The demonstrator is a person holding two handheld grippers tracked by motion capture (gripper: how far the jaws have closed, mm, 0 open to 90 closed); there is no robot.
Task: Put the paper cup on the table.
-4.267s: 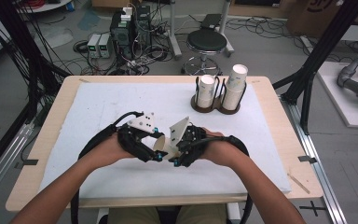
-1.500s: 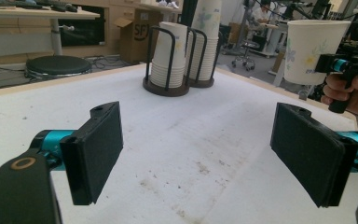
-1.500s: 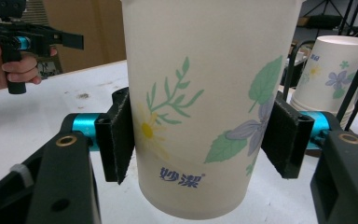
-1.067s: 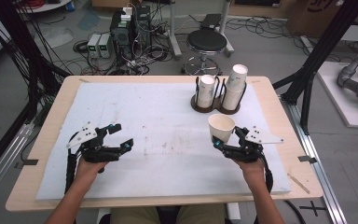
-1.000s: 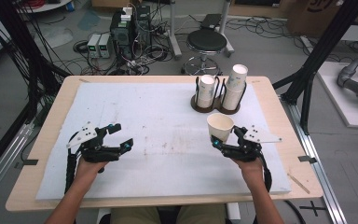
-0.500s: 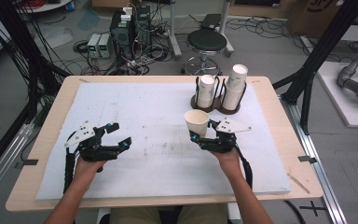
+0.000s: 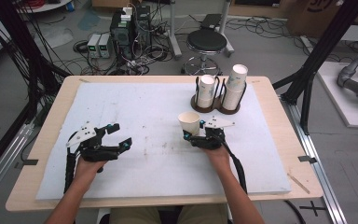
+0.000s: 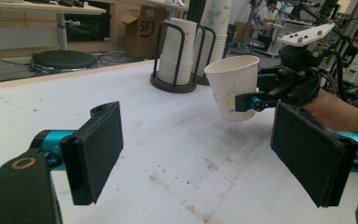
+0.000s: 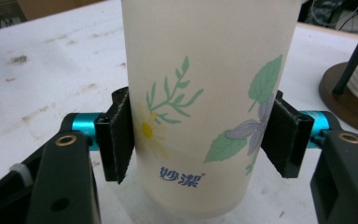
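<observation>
Right tool (image 7: 192, 135) just right of centre in the high view, hand (image 7: 216, 154) behind it, forearm running down to the bottom edge, wrist roughly level. Its jaws are closed on the lower half of a paper cup (image 7: 189, 123), one pad on each side; in the right gripper view the cup (image 9: 205, 93) stands upright between the pads, printed with flowers and leaves. In the left gripper view the cup (image 8: 232, 86) hangs clear of the white mat (image 8: 158, 154), mouth up. Left tool (image 7: 116, 136) sits lower left of the high view, jaws spread wide with nothing between them, hand (image 7: 87, 167) gripping from below, forearm angled in from the bottom left. The two tools are well apart. A dark wire rack (image 7: 216, 103) with two stacks of cups stands at the upper right of the tabletop (image 7: 279, 116), just beyond the held cup.
</observation>
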